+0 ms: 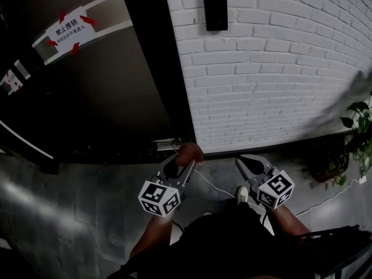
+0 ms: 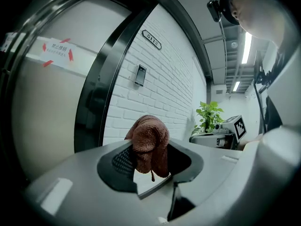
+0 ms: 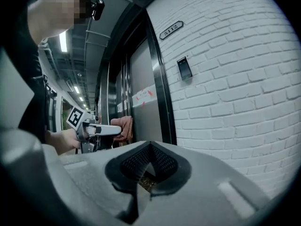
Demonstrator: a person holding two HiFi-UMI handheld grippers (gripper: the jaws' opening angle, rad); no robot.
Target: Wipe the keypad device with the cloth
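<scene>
The keypad device (image 1: 215,9) is a dark upright panel mounted high on the white brick wall (image 1: 279,74); it also shows as the device (image 2: 139,75) in the left gripper view and the device (image 3: 184,68) in the right gripper view. My left gripper (image 1: 185,163) is held low, well below it, shut on a bunched reddish-brown cloth (image 1: 190,152). In the left gripper view the cloth (image 2: 149,145) bulges up from between the jaws of that gripper (image 2: 150,166). My right gripper (image 1: 247,163) sits beside it, shut with nothing in it (image 3: 149,166). The cloth (image 3: 123,127) shows at left there.
A dark metal door (image 1: 99,92) with a white paper notice (image 1: 70,30) taped on stands left of the wall behind a black frame (image 1: 157,63). A potted plant (image 1: 360,132) grows at the right. A white cable (image 1: 212,185) runs across the grey floor. A room number plate (image 2: 151,39) hangs above the device.
</scene>
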